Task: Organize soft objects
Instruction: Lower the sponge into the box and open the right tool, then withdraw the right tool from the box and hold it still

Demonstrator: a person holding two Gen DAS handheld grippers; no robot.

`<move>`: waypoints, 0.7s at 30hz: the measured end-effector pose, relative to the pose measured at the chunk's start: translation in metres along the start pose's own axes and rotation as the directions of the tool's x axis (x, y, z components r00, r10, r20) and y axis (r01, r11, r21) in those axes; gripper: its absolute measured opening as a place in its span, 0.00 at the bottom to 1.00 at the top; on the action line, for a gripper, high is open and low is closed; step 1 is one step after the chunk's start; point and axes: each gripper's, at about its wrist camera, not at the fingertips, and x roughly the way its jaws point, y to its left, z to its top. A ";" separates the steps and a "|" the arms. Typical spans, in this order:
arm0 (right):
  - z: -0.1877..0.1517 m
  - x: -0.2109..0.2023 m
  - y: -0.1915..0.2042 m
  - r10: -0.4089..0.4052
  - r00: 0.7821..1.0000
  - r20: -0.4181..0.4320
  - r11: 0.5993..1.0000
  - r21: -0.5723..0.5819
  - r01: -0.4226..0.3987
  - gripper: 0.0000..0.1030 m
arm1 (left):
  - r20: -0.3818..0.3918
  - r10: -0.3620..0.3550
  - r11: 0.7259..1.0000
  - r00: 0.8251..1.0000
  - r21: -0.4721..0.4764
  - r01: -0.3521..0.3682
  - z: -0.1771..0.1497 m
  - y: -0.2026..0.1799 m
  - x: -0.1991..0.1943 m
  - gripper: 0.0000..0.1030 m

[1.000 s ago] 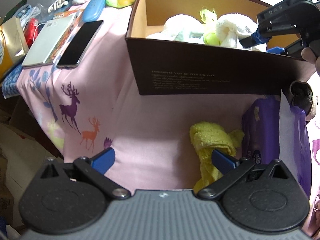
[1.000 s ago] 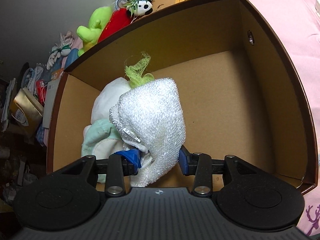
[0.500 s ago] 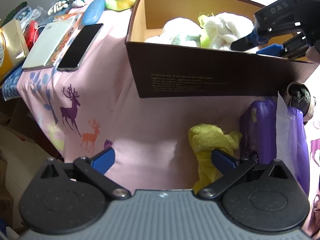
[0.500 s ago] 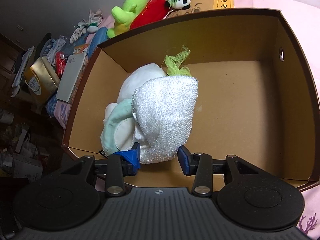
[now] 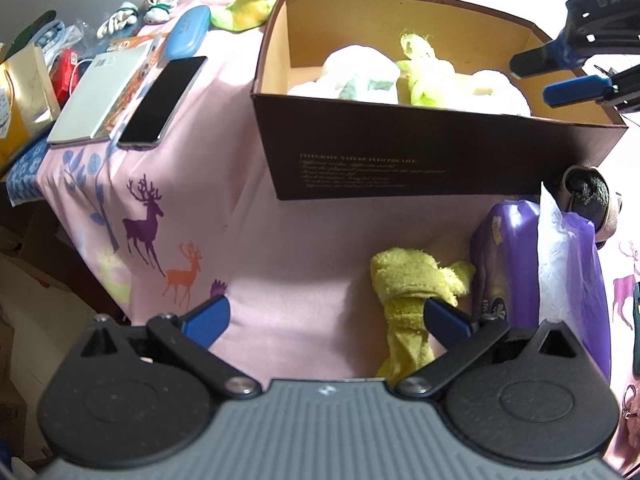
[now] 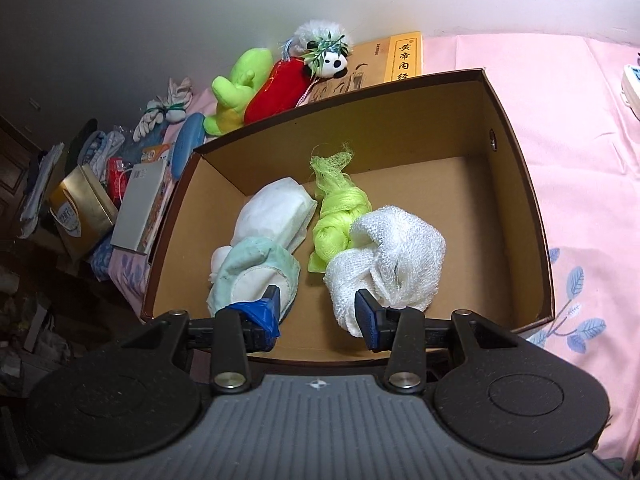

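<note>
While the right tongs [image 6: 316, 314] hang part-open and empty above the box [image 6: 532, 216], the white towel [image 6: 390, 258] lies inside beside the green bundle [image 6: 334, 216]. The left tongs [image 5: 324, 312] gape wide, empty, over the yellow cloth [image 5: 408, 280] on the bench [image 5: 280, 248]. Closing there, they could snag the pink cover or grip only a loose corner, letting the cloth slip.

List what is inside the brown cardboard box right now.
Inside the brown cardboard box: a white knitted cloth bundle, a lime-green knotted mesh cloth, a white pouch and a pale green and white fabric piece. Anything beneath them is covered.
</note>
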 end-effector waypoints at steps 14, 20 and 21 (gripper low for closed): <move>-0.051 -0.039 -0.002 0.025 0.995 0.097 0.998 0.059 -0.031 0.25 | 0.026 0.034 0.999 0.999 0.032 -0.035 -0.003 -0.001 -0.012 1.00; -0.074 -0.054 -0.004 -0.024 0.988 0.155 0.999 0.044 0.017 0.25 | 0.036 0.031 0.998 0.999 0.051 -0.033 -0.004 -0.005 -0.016 1.00; -0.079 -0.056 -0.006 -0.028 0.987 0.157 0.999 0.049 0.021 0.25 | 0.037 0.030 0.998 0.999 0.053 -0.032 -0.004 -0.006 -0.016 1.00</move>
